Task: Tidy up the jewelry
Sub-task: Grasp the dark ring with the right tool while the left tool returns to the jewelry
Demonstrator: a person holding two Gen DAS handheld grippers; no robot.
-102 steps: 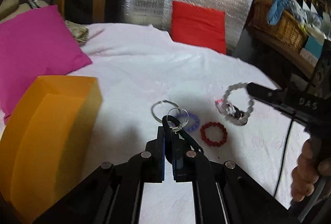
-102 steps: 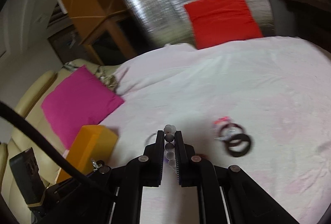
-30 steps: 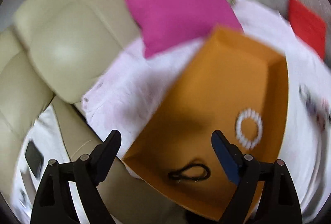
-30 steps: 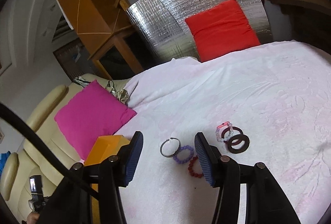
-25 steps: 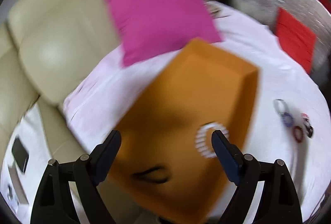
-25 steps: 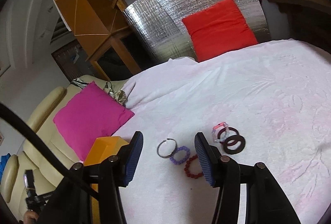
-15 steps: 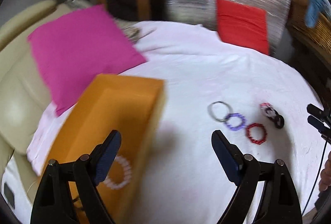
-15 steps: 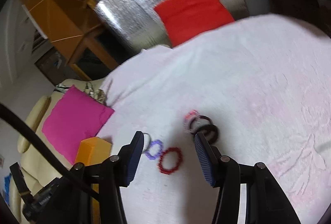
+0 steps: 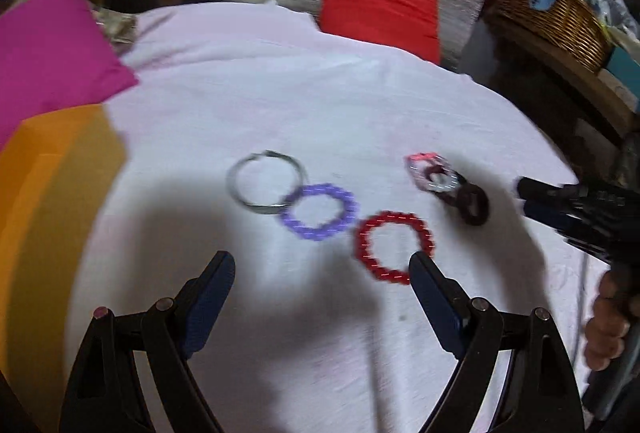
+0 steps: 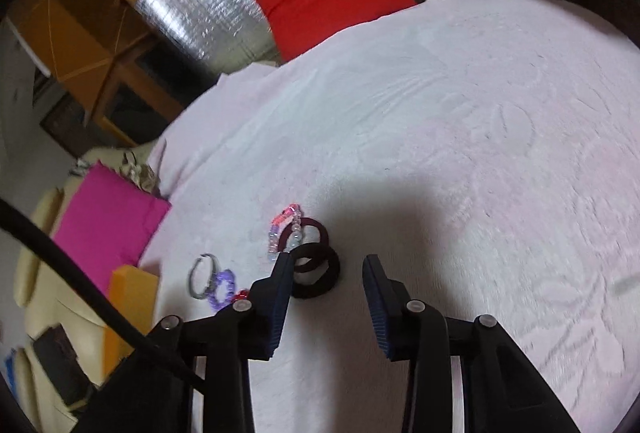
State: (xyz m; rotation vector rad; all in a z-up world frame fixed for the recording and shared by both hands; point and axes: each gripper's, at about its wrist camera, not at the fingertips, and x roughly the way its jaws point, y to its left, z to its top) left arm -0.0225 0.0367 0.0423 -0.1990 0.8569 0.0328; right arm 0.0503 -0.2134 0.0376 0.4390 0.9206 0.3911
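- Step in hand: you are picking up the next pieces — five bracelets lie on the white bedspread (image 9: 360,105), the orange box (image 9: 52,193) at its left edge.
- Your left gripper (image 9: 322,269) hangs wide open and empty, near the red beaded bracelet (image 9: 394,247) and the purple beaded bracelet (image 9: 319,212).
- Your right gripper (image 10: 326,267) is closing with nothing between its jaws; the black ring bracelet (image 10: 316,275) touches its left finger.
- Next move, as I judge it: shift the right gripper left to straddle that ring's rim, then close.
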